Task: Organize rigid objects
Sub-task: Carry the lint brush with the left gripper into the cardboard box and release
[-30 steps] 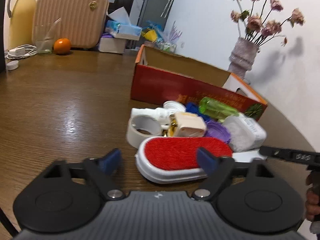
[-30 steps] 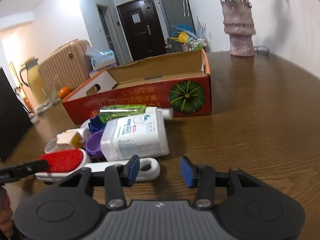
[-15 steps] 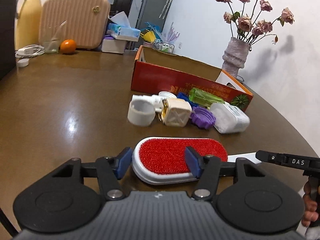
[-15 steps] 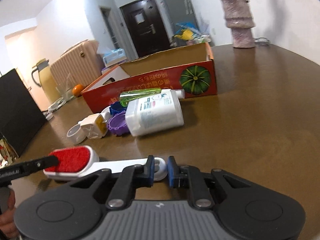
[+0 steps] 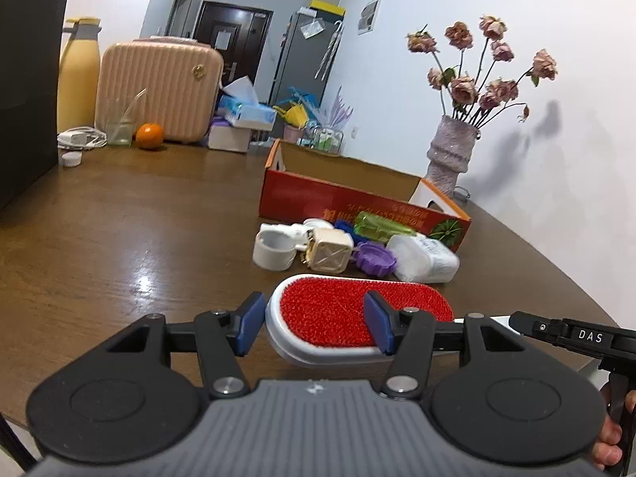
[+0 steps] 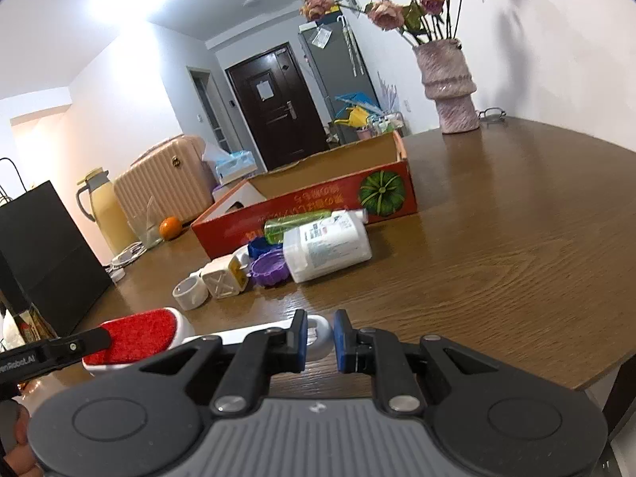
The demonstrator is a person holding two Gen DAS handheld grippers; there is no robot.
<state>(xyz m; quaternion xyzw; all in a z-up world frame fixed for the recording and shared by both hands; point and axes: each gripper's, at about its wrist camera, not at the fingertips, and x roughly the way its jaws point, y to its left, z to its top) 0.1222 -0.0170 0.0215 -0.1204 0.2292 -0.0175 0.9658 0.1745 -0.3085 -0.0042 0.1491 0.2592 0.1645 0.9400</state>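
Note:
A lint brush with a red pad and white body (image 5: 357, 314) is lifted above the table. My left gripper (image 5: 314, 328) is shut on its head, the blue pads on either side. My right gripper (image 6: 320, 340) is shut on the white handle's ring end (image 6: 318, 334); the red head (image 6: 135, 336) shows at the left. The open red cardboard box (image 5: 349, 194) (image 6: 318, 198) stands beyond. In front of it lie a white bottle (image 6: 330, 244), a green bottle (image 5: 381, 224), a purple lid (image 5: 375, 258), a cream cube plug (image 5: 330, 250) and a white tape roll (image 5: 274, 250).
A vase of dried roses (image 5: 451, 151) stands at the back right. A pink suitcase (image 5: 159, 87), yellow thermos (image 5: 77, 79), glass (image 5: 119, 123), orange (image 5: 150, 135) and tissue boxes (image 5: 246, 113) line the far edge. A black bag (image 6: 43, 254) stands at the left.
Both grippers have lifted the brush up and back from the pile. The box and loose objects now look farther off and lower in both views.

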